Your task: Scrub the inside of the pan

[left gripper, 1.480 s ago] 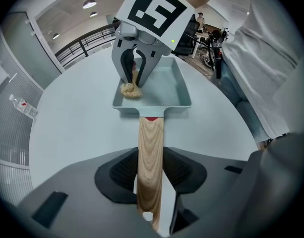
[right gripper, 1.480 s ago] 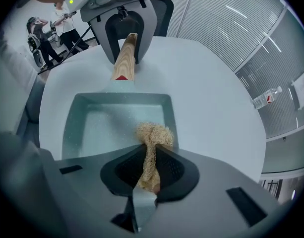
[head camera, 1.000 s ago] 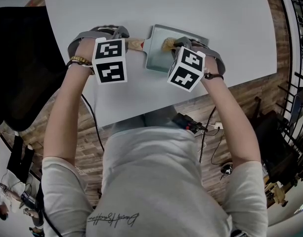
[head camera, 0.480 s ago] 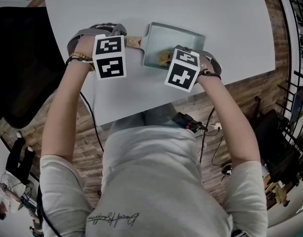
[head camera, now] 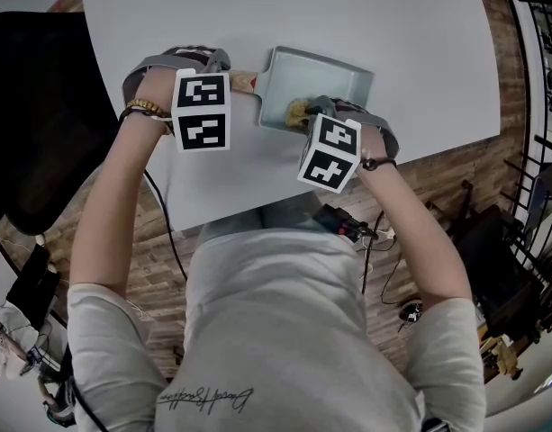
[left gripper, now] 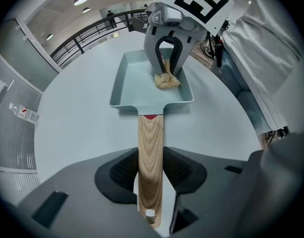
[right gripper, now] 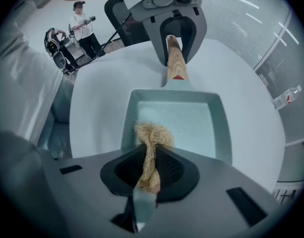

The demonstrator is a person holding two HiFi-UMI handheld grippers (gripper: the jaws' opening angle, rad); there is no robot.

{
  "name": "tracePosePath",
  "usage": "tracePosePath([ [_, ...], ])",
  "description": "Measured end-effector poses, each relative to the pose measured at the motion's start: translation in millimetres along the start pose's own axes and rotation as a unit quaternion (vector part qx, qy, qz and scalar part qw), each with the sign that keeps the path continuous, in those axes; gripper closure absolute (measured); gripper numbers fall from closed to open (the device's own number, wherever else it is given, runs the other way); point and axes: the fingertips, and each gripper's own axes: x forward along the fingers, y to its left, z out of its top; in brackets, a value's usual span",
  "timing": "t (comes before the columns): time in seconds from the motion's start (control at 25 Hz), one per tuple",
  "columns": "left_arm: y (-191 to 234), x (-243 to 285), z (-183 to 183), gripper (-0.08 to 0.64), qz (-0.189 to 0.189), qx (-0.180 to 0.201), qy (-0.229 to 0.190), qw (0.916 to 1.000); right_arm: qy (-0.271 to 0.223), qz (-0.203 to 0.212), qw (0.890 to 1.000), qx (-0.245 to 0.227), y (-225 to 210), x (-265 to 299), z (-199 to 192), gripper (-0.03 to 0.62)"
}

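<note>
A pale blue-grey rectangular pan (head camera: pixel 339 72) lies on the white table, its wooden handle (head camera: pixel 245 81) pointing left. My left gripper (left gripper: pixel 151 170) is shut on that handle (left gripper: pixel 150 138) near its end. My right gripper (right gripper: pixel 149 165) is shut on a tan fibrous scrubber (right gripper: pixel 151 135), whose tuft presses on the pan floor (right gripper: pixel 191 118) by the near wall. In the head view the scrubber (head camera: pixel 298 111) sits at the pan's near-left corner, partly under the right gripper (head camera: pixel 313 111). From the left gripper view the right gripper (left gripper: pixel 167 69) stands upright over the scrubber (left gripper: pixel 166 81).
The table (head camera: pixel 393 25) ends just behind the pan on the person's side. A black chair (head camera: pixel 32 106) stands at the left. Cables and a power strip (head camera: pixel 348 228) lie on the wooden floor. A person (right gripper: pixel 82 24) stands far off beside equipment.
My right gripper has drawn the scrubber across the pan floor from the far side to the near-left corner. The left gripper and the pan have stayed put.
</note>
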Motion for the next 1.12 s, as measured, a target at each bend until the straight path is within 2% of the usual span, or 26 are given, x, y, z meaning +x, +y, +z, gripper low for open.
tracePosePath([
  [0.08, 0, -1, -1, 0.402, -0.002, 0.006, 0.004, 1.0, -0.002, -0.038, 0.999, -0.006, -16, 0, -1, 0.523],
  [0.2, 0, -1, -3, 0.402, -0.004, 0.009, 0.006, 0.9999, 0.006, -0.07, 0.998, 0.004, -46, 1, -3, 0.522],
  [0.4, -4, -3, -3, 0.402, -0.008, 0.003, 0.002, 1.0, 0.004, -0.095, 0.995, 0.028, -84, -1, -6, 0.522],
  [0.6, -9, -6, -2, 0.402, -0.003, -0.005, -0.001, 1.0, 0.011, -0.108, 0.994, 0.021, -83, -4, -7, 0.523],
  [0.88, -1, -2, 1, 0.402, -0.007, -0.03, -0.013, 0.9994, 0.022, -0.085, 0.996, 0.029, -78, -3, -16, 0.523],
  [1.12, -2, 1, 1, 0.402, -0.005, -0.029, -0.01, 0.9995, 0.032, -0.025, 0.999, 0.035, -43, -2, -22, 0.523],
])
